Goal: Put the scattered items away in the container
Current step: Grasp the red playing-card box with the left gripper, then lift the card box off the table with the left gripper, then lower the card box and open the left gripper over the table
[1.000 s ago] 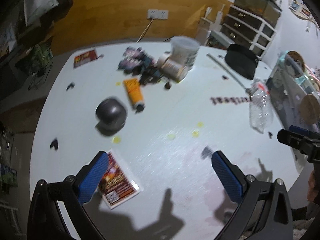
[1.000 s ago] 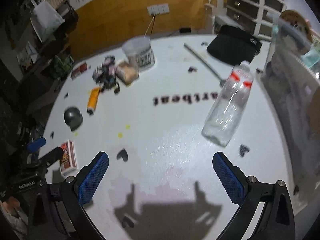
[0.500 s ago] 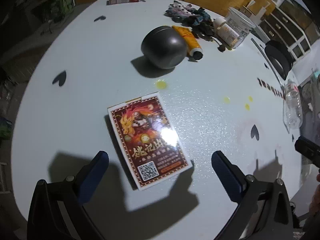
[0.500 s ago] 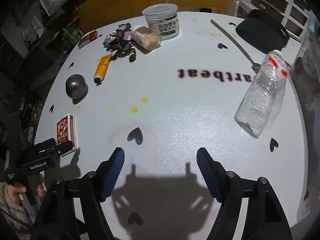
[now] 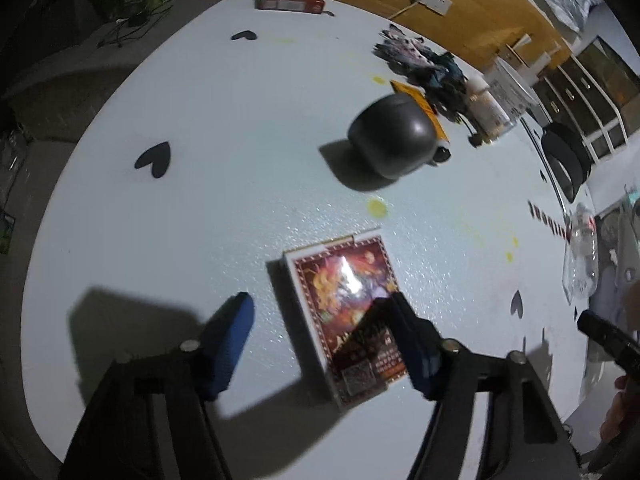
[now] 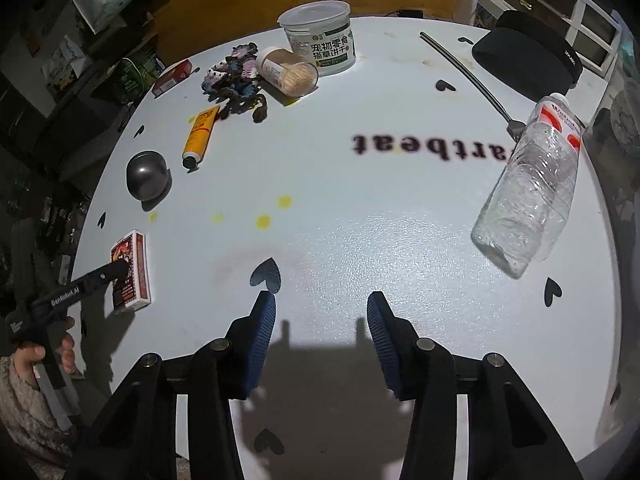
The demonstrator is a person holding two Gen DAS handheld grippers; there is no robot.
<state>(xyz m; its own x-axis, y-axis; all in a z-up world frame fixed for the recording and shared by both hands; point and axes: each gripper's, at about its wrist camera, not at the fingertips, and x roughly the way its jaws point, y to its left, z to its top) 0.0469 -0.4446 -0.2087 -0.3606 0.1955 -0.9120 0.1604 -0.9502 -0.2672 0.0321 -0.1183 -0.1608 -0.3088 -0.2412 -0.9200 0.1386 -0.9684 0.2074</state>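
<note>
White table point(image 6: 360, 240) with card box point(image 5: 344, 300), clear bottle point(image 6: 532, 192), orange tube point(image 6: 198, 132).

**Scattered items across the white table**

A red card box point(image 5: 343, 280) lies flat near the table's edge. Beyond it a dark grey rounded object point(image 5: 394, 136), perhaps a bowl turned over, stands beside an orange tube point(image 6: 199, 131) lying flat. A crocheted bundle point(image 6: 234, 72), a tipped toothpick jar point(image 6: 286, 70) and a white lidded tub point(image 6: 320, 38) cluster together. A clear plastic bottle point(image 6: 532, 188) lies on its side, well apart.
</note>
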